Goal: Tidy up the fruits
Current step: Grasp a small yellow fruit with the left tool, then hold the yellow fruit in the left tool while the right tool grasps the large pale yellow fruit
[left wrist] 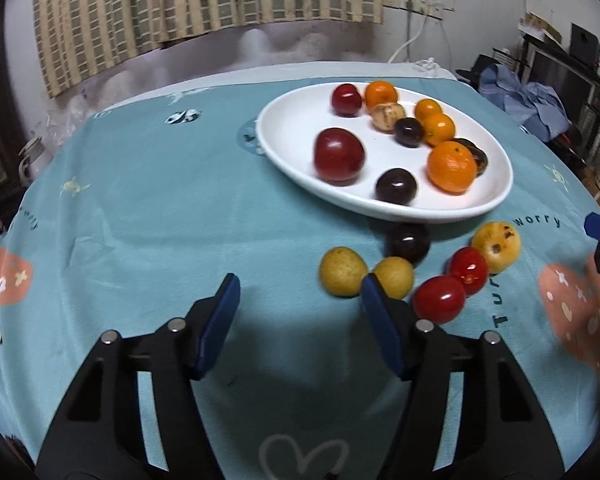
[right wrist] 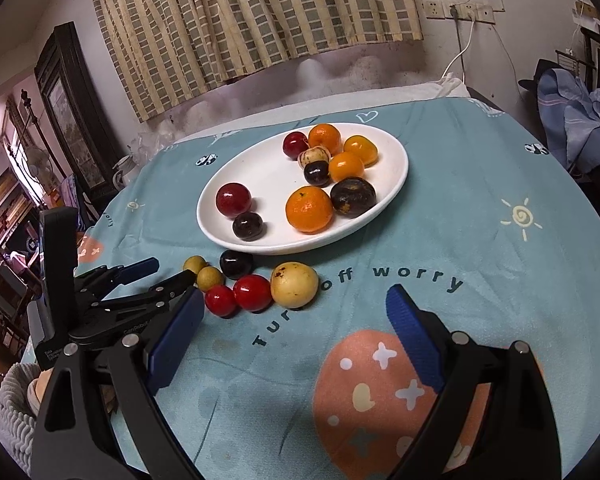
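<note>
1. The left tool [left wrist: 298,292] hangs over the blue cloth [left wrist: 140,208] on the counter. Its two blue pads are apart, with nothing between them.
2. Just past its right pad lie two small yellow fruits [left wrist: 343,271], side by side.
3. Next to them sits a dark plum [left wrist: 408,243], close to the front rim of the plate.
4. Right of that are two red tomatoes [left wrist: 439,299], touching each other.
5. Last in the row is a big yellow fruit [left wrist: 496,246] with brown spots. It touches the far tomato.
6. Behind the row stands a white plate [left wrist: 284,120]. It holds two red fruits, four orange fruits, dark plums and one pale speckled fruit.
7. The biggest orange [left wrist: 452,166] sits near the front right of the plate, with a dark plum beside it.
8. The right tool [right wrist: 292,316] hangs over the cloth near the pink patch [right wrist: 380,396]. Its pads are wide apart and hold nothing.
9. In the right view, the left tool [right wrist: 168,274] is seen from the side, its tips right by the small yellow fruits.
</note>
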The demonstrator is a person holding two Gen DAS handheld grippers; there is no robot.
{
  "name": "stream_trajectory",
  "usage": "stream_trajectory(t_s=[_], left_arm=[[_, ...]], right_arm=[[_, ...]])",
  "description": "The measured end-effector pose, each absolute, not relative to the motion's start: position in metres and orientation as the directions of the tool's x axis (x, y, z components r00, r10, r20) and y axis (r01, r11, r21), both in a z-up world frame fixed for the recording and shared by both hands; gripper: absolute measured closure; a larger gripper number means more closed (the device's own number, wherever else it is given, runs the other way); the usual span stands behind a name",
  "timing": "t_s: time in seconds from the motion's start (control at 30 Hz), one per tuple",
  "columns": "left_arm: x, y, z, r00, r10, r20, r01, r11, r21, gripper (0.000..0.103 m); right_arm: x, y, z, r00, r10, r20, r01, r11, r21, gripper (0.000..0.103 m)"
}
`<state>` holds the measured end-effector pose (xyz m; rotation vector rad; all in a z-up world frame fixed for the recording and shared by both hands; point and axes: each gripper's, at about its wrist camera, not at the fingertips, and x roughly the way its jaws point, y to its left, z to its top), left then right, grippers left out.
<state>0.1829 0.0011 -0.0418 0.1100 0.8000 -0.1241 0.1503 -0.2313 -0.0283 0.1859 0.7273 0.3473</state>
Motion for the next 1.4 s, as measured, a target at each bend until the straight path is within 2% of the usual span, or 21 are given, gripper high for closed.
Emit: stream_trajectory(t_s=[0.07, 0.13, 0.3, 0.43, 0.5, 0.67, 0.9, 0.97, 1.03, 1.13, 1.4], left_arm=[[0.185, -0.005, -0.042, 0.695, -0.063, -0.716, 0.166, 0.983, 0.075, 0.048], [0.193, -0.006, -0.043, 0.691, -0.051, -0.721, 0.160, 0.984, 0.084, 0.048], [0.210, 0.005, -0.050, 0.636, -0.139, -0.759, 0.174, 0.984, -0.034, 0.057], [0.214, 0.002, -0.050, 0.639, -0.144, -0.756, 0.185, 0.982, -0.031, 0.065], [0.214, 0.001, -0.050, 0.635, -0.158, -0.756, 0.199, 0.979, -0.038, 0.074], [0.205, -0.009, -0.049, 0.644, -0.144, -0.751, 0.230, 0.973, 0.010, 0.075], [0.163, 0.003, -0.034, 0.683, -0.130, -0.719, 0.182, 0.983, -0.005, 0.075], [0.148, 0.003, -0.030, 0.692, -0.143, -0.708, 0.187, 0.982, -0.015, 0.075], [0.140, -0.001, -0.029, 0.696, -0.153, -0.702, 0.199, 0.980, -0.016, 0.075], [0.143, -0.006, -0.036, 0.673, -0.160, -0.722, 0.216, 0.976, -0.016, 0.075], [0.146, -0.018, -0.049, 0.640, -0.171, -0.749, 0.255, 0.967, -0.003, 0.074]], right_arm=[[0.151, -0.231, -0.029, 0.693, 0.372, -0.618, -0.244, 0.927, 0.284, 0.011], [0.151, -0.231, -0.029, 0.694, 0.368, -0.619, -0.243, 0.929, 0.280, 0.011], [0.152, -0.230, -0.032, 0.695, 0.357, -0.625, -0.240, 0.933, 0.267, 0.011], [0.154, -0.229, -0.034, 0.689, 0.353, -0.633, -0.238, 0.935, 0.263, 0.011], [0.155, -0.229, -0.035, 0.688, 0.350, -0.636, -0.238, 0.936, 0.257, 0.011], [0.157, -0.230, -0.037, 0.683, 0.349, -0.642, -0.237, 0.937, 0.257, 0.011], [0.167, -0.235, -0.046, 0.671, 0.327, -0.665, -0.224, 0.945, 0.239, 0.011], [0.169, -0.234, -0.051, 0.667, 0.322, -0.672, -0.228, 0.947, 0.228, 0.014], [0.171, -0.231, -0.056, 0.653, 0.322, -0.685, -0.240, 0.946, 0.216, 0.024], [0.172, -0.220, -0.062, 0.642, 0.307, -0.703, -0.270, 0.948, 0.167, 0.034], [0.188, -0.206, -0.063, 0.649, 0.308, -0.696, -0.280, 0.947, 0.157, 0.038]])
